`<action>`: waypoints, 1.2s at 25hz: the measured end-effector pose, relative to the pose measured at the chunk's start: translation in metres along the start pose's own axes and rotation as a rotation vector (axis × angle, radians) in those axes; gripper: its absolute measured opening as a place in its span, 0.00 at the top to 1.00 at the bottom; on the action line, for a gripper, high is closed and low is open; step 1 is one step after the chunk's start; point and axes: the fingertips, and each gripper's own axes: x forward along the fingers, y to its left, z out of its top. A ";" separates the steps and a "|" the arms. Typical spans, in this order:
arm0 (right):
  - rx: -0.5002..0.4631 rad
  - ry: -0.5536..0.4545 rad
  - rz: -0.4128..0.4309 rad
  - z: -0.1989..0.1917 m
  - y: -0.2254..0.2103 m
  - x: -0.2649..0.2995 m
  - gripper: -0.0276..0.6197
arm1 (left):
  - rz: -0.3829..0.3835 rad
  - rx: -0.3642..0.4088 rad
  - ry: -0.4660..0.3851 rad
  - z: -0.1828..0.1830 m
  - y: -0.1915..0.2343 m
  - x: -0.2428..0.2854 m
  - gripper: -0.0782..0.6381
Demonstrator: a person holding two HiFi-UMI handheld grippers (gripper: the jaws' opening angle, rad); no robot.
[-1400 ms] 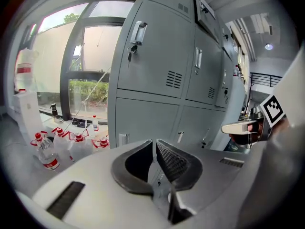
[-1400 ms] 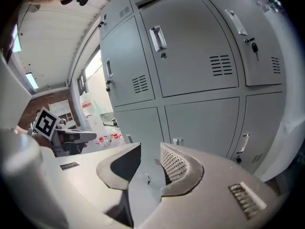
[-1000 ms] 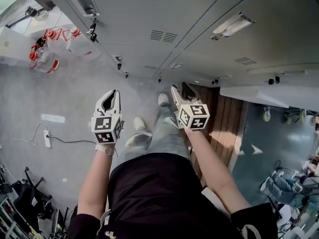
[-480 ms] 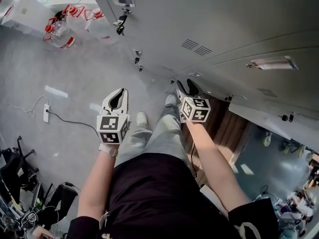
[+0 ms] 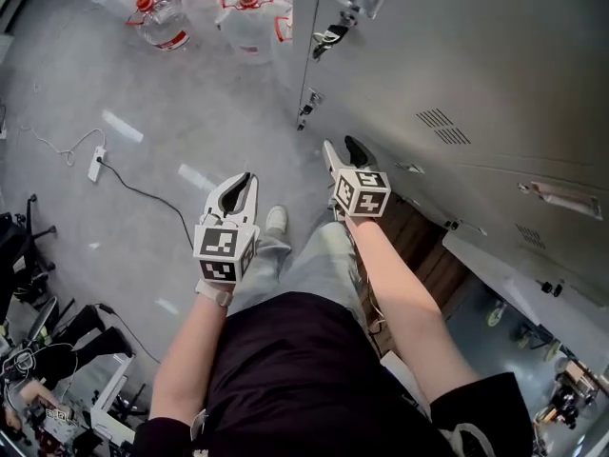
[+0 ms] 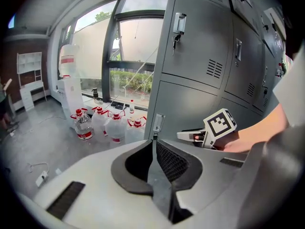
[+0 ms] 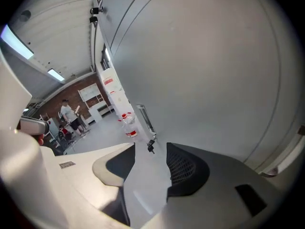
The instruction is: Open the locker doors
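**Both tongs empty before the closed lockers**

My left tongs were pinched together at the tips and held nothing. My right tongs stood partly apart, also empty, pointing at a grey locker door that was closed.

Only the right gripper view showed what lined up with that gap. A slim latch plate sat on the door, and a small key hung below it, farther along and clear of the tips. That view also caught a person standing far off by a brick wall.

Only the left gripper view showed the tall window. It also showed my right tongs from the side, with their marker cube close against the lower doors.

From the head view, both tongs hung side by side above my legs. The left was over open floor and the right was nearer the lockers.

The floor was plain grey. Water bottles with red caps stood at the end of the locker row. A white power strip lay well apart from them, trailing a dark cable. Wooden slats showed at the foot of the lockers, beside my right arm.
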 end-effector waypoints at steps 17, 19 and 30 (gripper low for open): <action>-0.061 0.026 0.060 0.026 0.044 0.101 0.59 | 0.151 -0.124 0.068 -0.050 0.029 -0.036 0.86; -0.056 0.021 0.039 0.027 0.043 0.107 0.57 | 0.166 -0.128 0.064 -0.053 0.031 -0.038 0.86; -0.036 0.017 -0.056 0.035 0.047 0.123 0.50 | 0.203 -0.167 0.052 -0.057 0.039 -0.051 0.86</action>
